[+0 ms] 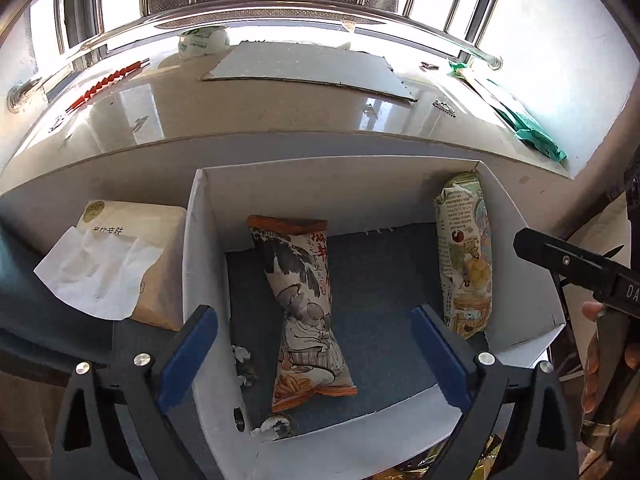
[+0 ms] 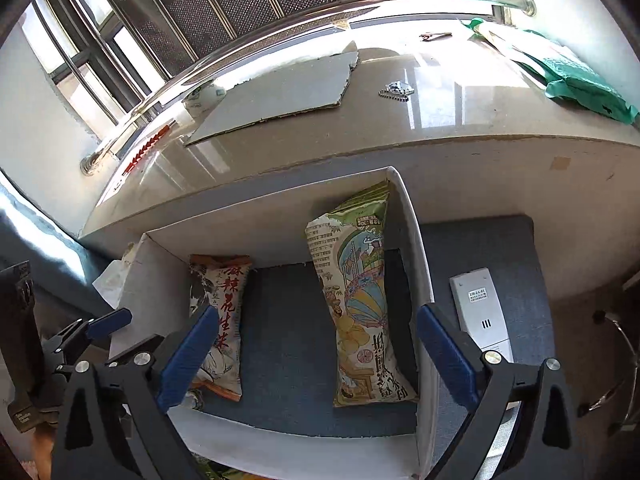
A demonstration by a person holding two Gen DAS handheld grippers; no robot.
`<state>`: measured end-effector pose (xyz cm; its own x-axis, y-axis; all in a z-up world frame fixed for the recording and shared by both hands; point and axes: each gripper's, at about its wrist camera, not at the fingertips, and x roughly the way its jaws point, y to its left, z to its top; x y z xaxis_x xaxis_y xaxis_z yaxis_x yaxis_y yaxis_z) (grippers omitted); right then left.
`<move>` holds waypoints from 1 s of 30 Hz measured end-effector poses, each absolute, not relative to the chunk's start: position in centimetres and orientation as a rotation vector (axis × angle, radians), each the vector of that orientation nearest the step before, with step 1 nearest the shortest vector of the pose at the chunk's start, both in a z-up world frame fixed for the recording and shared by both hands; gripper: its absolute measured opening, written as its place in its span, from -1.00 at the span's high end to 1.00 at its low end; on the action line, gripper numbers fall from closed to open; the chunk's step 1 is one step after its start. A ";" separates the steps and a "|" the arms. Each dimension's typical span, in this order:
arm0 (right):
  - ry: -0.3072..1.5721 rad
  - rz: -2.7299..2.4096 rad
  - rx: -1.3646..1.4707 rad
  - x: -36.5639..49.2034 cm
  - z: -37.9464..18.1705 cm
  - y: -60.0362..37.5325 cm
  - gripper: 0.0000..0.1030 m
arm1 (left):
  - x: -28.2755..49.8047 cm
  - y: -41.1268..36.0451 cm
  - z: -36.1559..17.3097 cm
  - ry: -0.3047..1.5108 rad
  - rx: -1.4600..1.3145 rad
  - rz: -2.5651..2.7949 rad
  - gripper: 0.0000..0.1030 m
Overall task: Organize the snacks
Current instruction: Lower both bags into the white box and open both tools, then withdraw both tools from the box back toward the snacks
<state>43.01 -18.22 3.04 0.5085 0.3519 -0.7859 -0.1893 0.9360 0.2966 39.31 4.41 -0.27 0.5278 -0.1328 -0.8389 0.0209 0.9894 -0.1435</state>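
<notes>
A white open cardboard box (image 1: 208, 240) (image 2: 416, 248) sits on a blue cloth surface below a stone sill. Inside lie two snack packs: an orange-and-white one (image 1: 304, 312) (image 2: 220, 320) flat in the middle-left, and a green one (image 1: 466, 256) (image 2: 356, 300) leaning against the right wall. My left gripper (image 1: 314, 356) is open and empty, hovering over the box around the orange pack. My right gripper (image 2: 316, 356) is open and empty above the box, between the two packs. The right gripper also shows at the left wrist view's right edge (image 1: 576, 272).
A tissue pack (image 1: 116, 268) lies left of the box. A white remote (image 2: 480, 312) lies right of it. On the sill are a cardboard sheet (image 1: 304, 72), a tape roll (image 1: 202, 42), a green bag (image 2: 576, 80) and a key chain (image 2: 396, 90). Paper scraps (image 1: 244, 364) lie inside the box.
</notes>
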 end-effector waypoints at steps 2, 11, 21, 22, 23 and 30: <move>0.934 0.336 0.183 41.6 4.0 -18.6 -1.00 | 38.0 4.7 0.8 0.976 -0.130 -0.109 -1.00; 0.741 0.502 0.171 30.8 8.5 -20.3 -1.00 | 26.6 5.7 7.7 0.695 -0.115 -0.146 -1.00; 0.698 0.579 0.190 16.2 4.8 -24.2 -1.00 | 10.6 5.8 1.3 0.740 -0.215 -0.100 -1.00; 0.695 0.572 0.189 14.9 4.0 -24.8 -1.00 | 9.2 6.0 -0.2 0.755 -0.247 -0.093 -1.00; 0.704 0.554 0.183 13.7 2.9 -25.3 -1.00 | 8.2 6.0 -1.5 0.779 -0.270 -0.087 -1.00; 0.852 0.425 0.263 7.5 -4.0 -28.6 -1.00 | 3.7 5.1 -6.9 0.869 -0.281 -0.012 -0.99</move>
<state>7.49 -28.57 -4.00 0.5820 0.4626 -0.6688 -0.2562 0.8848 0.3892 3.72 5.14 -6.95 0.6478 -0.1245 -0.7516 -0.1034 0.9631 -0.2486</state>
